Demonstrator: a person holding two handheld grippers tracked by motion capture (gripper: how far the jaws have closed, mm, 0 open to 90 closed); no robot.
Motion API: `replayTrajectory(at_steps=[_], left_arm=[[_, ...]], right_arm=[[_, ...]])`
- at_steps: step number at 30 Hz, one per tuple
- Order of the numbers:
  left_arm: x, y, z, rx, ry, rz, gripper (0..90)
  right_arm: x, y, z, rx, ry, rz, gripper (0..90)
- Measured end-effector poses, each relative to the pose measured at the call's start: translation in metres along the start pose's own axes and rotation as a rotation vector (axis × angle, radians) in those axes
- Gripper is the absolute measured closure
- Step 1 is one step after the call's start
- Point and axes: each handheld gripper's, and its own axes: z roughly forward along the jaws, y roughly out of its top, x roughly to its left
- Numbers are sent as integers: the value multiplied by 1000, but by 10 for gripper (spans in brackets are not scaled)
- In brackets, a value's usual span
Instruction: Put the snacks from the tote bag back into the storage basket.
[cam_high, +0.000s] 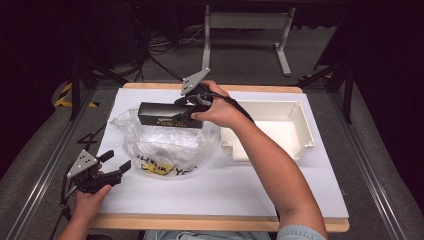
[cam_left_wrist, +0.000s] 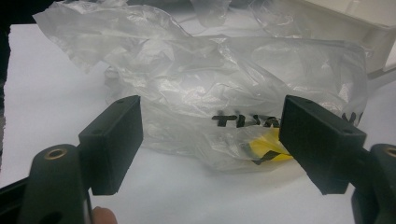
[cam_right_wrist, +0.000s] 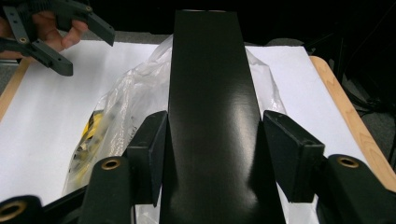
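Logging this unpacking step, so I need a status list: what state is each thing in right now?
black box: clamped, lifted above the bag
plastic bag: crumpled, lying on the table
white bin: upright, empty
right gripper: shut on the black box
left gripper: open, holding nothing

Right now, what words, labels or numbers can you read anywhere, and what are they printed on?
"TH..." in black letters on the clear plastic bag, the rest hidden behind the left gripper.
"YO" in black at the bag's lower edge, by a yellow patch; the rest is crumpled.
Gold print on the side of the black box: too small to read.
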Motion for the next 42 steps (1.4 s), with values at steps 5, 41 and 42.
replayTrajectory(at_steps=[5,41,42], left_arm=[[0,0,0,2,0,-2,226],[-1,-1,3,18,9,4,225],[-1,-1,3,18,9,4,225]], right_arm=[[0,1,-7,2,-5,-3,433],[-9,-39,-114,14,-113,18,433],[-9,-39,-114,14,-113,18,433]])
